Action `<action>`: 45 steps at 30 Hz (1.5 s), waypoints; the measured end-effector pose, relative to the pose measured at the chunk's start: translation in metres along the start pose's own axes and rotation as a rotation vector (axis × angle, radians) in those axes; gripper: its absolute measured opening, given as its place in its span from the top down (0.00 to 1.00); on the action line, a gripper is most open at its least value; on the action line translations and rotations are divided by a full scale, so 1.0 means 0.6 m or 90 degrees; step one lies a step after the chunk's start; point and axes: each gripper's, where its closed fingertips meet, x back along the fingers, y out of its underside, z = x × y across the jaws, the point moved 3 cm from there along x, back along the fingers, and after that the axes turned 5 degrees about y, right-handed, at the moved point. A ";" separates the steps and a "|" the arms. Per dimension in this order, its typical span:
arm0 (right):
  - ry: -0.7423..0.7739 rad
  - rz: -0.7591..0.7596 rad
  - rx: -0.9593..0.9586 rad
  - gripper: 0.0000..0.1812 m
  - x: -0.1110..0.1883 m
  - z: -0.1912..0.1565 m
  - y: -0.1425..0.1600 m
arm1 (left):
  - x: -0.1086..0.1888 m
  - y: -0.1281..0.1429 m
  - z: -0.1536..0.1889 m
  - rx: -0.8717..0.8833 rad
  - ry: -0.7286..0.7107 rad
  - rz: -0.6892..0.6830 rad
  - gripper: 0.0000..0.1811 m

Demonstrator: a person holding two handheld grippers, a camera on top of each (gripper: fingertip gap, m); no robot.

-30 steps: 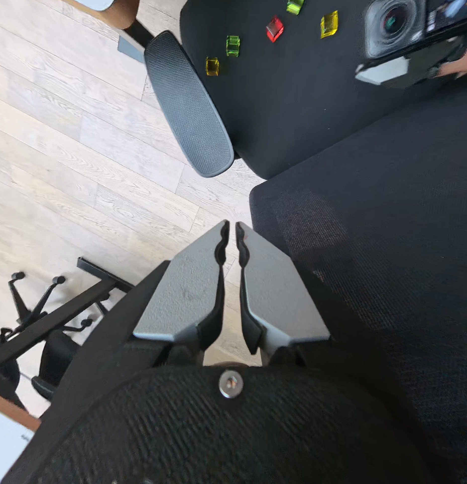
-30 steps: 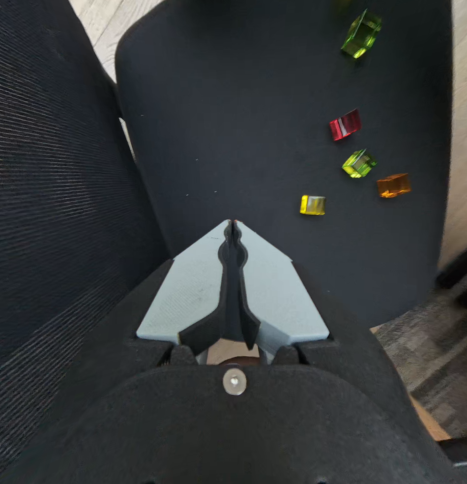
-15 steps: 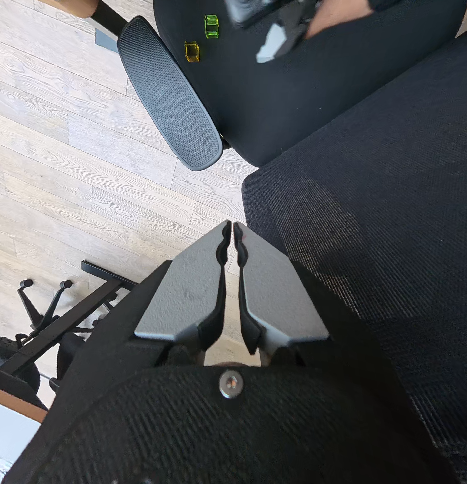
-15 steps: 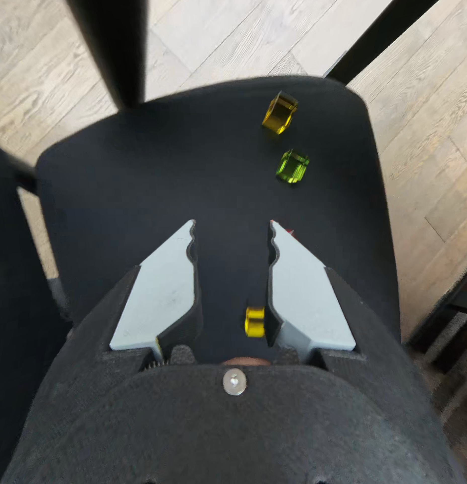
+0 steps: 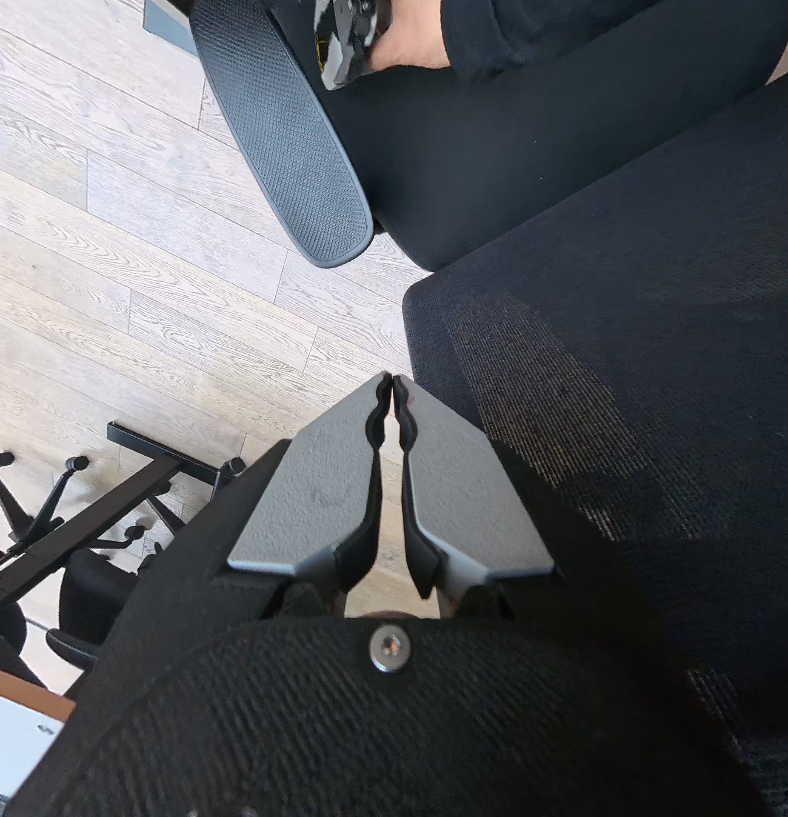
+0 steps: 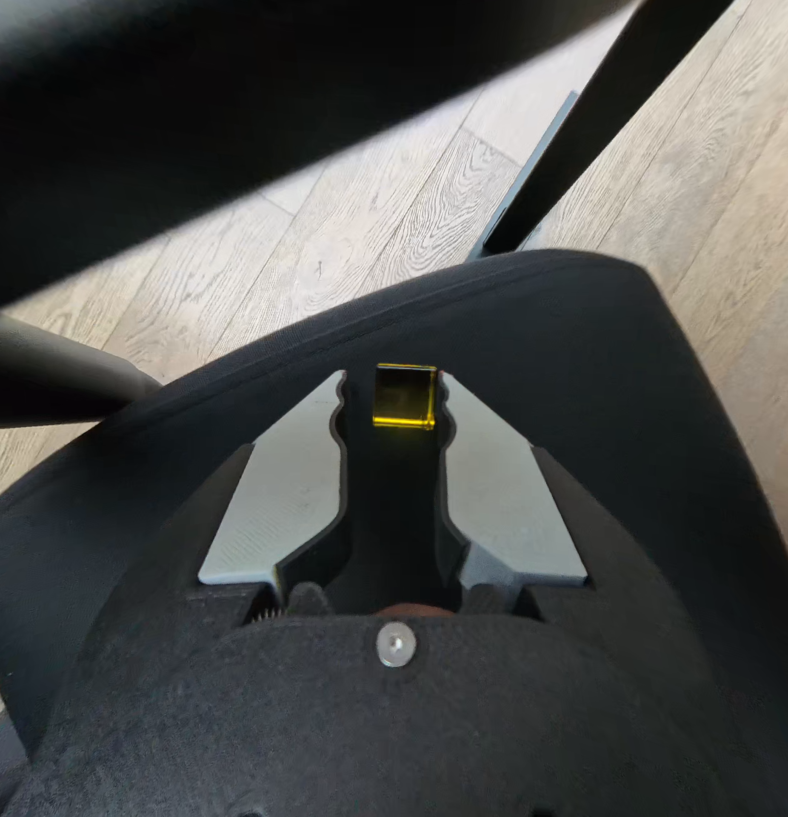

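Observation:
In the right wrist view, my right gripper point(image 6: 392, 375) is open over a black chair seat point(image 6: 604, 353), close to its far edge. A clear yellow cube point(image 6: 404, 398) sits on the seat between the fingertips. It lies against the right finger point(image 6: 494, 464), with a small gap to the left finger. In the left wrist view, my left gripper point(image 5: 391, 380) is shut and empty. It hovers over the wood floor point(image 5: 162, 309) beside the corner of a nearer black mesh seat point(image 5: 626, 398). The right gripper point(image 5: 343, 44) and the hand point(image 5: 405, 48) holding it show far off at the top.
A grey armrest point(image 5: 286, 132) flanks the far chair seat point(image 5: 472, 154). Black chair bases and a bar point(image 5: 96, 508) stand on the floor at lower left, by a wooden desk edge point(image 5: 25, 694). A blurred dark chair part point(image 6: 206, 110) and a black leg point(image 6: 582, 132) lie beyond the seat. The gap from one gripper's tips to the other's is roughly 50 centimetres.
My right gripper opened, moved across the seat and now straddles a yellow cube near the far edge. My left gripper's tips closed the last small gap. The hand now hides the cubes in the left view.

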 end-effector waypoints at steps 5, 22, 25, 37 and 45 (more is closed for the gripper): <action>0.015 -0.008 -0.030 0.86 0.003 0.020 0.009 | -0.002 -0.007 -0.003 -0.002 0.000 0.005 1.00; -0.008 -0.118 -0.069 0.86 0.262 -0.004 0.284 | 0.009 -0.044 0.003 -0.073 -0.049 0.034 1.00; -0.020 -0.136 -0.084 0.86 0.294 -0.009 0.300 | 0.008 -0.050 0.005 -0.086 -0.058 0.030 1.00; -0.079 -0.112 -0.012 0.86 0.399 -0.064 0.247 | 0.011 -0.059 0.001 -0.115 -0.107 0.024 1.00; -0.078 -0.108 0.108 0.86 0.455 -0.074 0.206 | 0.013 -0.063 -0.002 -0.118 -0.124 0.028 1.00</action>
